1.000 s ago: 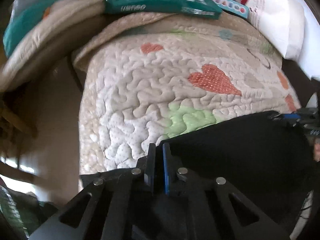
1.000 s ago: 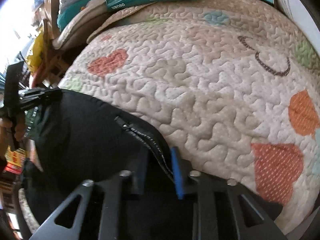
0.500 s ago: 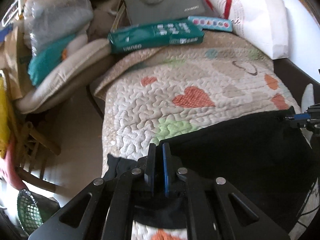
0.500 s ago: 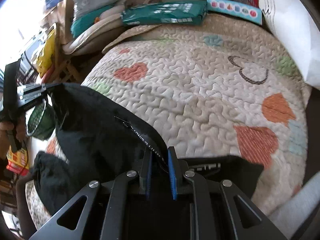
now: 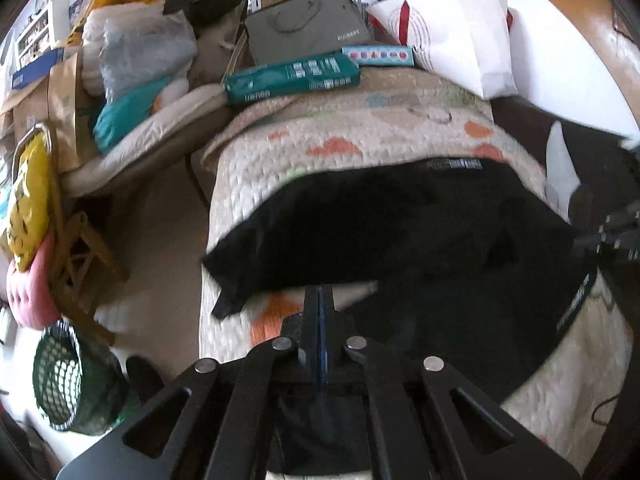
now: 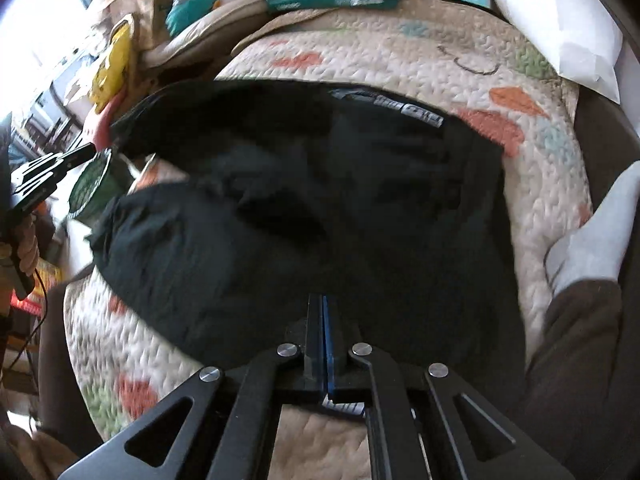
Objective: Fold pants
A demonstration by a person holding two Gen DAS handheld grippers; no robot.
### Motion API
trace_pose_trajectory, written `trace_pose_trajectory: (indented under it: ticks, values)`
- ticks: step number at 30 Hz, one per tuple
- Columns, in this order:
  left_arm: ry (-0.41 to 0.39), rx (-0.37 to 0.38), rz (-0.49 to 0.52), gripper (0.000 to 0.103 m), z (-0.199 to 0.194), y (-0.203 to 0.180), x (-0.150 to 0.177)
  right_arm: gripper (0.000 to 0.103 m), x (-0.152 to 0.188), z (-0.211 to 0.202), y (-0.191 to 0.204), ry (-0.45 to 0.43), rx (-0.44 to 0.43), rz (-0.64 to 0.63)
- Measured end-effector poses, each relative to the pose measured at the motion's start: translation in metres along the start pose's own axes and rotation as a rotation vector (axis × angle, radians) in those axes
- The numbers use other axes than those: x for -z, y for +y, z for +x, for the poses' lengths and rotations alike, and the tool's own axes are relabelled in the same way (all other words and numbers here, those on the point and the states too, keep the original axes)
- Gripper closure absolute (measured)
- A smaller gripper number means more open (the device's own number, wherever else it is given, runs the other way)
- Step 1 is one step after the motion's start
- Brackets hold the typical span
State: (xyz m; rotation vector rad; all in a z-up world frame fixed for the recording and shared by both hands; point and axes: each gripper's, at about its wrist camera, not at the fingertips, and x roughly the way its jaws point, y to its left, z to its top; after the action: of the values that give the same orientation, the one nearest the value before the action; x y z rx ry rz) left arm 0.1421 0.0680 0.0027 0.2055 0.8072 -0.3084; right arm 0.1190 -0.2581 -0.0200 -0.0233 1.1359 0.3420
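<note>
The black pants (image 5: pixel 400 224) hang and drape over the quilted heart-pattern bedspread (image 5: pixel 360 136), their waistband label (image 5: pixel 454 164) at the far edge. My left gripper (image 5: pixel 318 296) is shut on the pants' near edge and holds it raised. In the right wrist view the pants (image 6: pixel 320 200) fill the middle, over the quilt (image 6: pixel 400 52). My right gripper (image 6: pixel 322 304) is shut on the pants' near edge too. The left gripper (image 6: pixel 44 176) shows at the left edge there; the right gripper (image 5: pixel 616 236) shows at the right edge of the left wrist view.
A green package (image 5: pixel 292 78), a light-blue box (image 5: pixel 378 55) and a white pillow (image 5: pixel 460 44) lie at the bed's far end. Bags and cushions (image 5: pixel 132 80) pile at the left. A green mesh basket (image 5: pixel 64 380) stands on the floor. A white-socked foot (image 6: pixel 592 240) rests at the right.
Both grippers have pulled back and up from the bed, still shut on the pants. The pants have lifted and folded back over themselves, with more of the bed and room now in view.
</note>
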Motion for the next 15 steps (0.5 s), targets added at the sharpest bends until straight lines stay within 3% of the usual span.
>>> trace_pose_trajectory:
  ticks: [3,5,6,7,10,12,15]
  values:
    - [0.029,-0.033,0.021,0.103,0.004,-0.005,0.014,0.096,-0.009,-0.013,-0.007,-0.072,0.013,0.068]
    - [0.036,-0.037,0.009,0.103,0.008,-0.003,0.014,0.079,-0.025,-0.022,-0.023,-0.127,0.011,0.15]
    - [0.037,-0.036,-0.002,0.103,0.011,0.0,0.012,0.052,-0.033,-0.023,-0.029,-0.14,0.013,0.174]
    - [0.038,-0.031,-0.014,0.103,0.015,0.004,0.008,0.033,-0.044,-0.024,-0.039,-0.157,0.026,0.193]
    - [0.052,-0.021,-0.064,0.101,0.036,0.026,-0.008,0.031,-0.076,-0.015,-0.057,-0.157,0.067,0.19]
    - [0.076,-0.02,-0.117,0.091,0.061,0.051,-0.025,0.031,-0.096,-0.002,-0.069,-0.133,0.088,0.179]
    - [0.103,-0.027,-0.156,0.085,0.094,0.076,-0.042,0.031,-0.125,0.027,-0.087,-0.096,0.095,0.158]
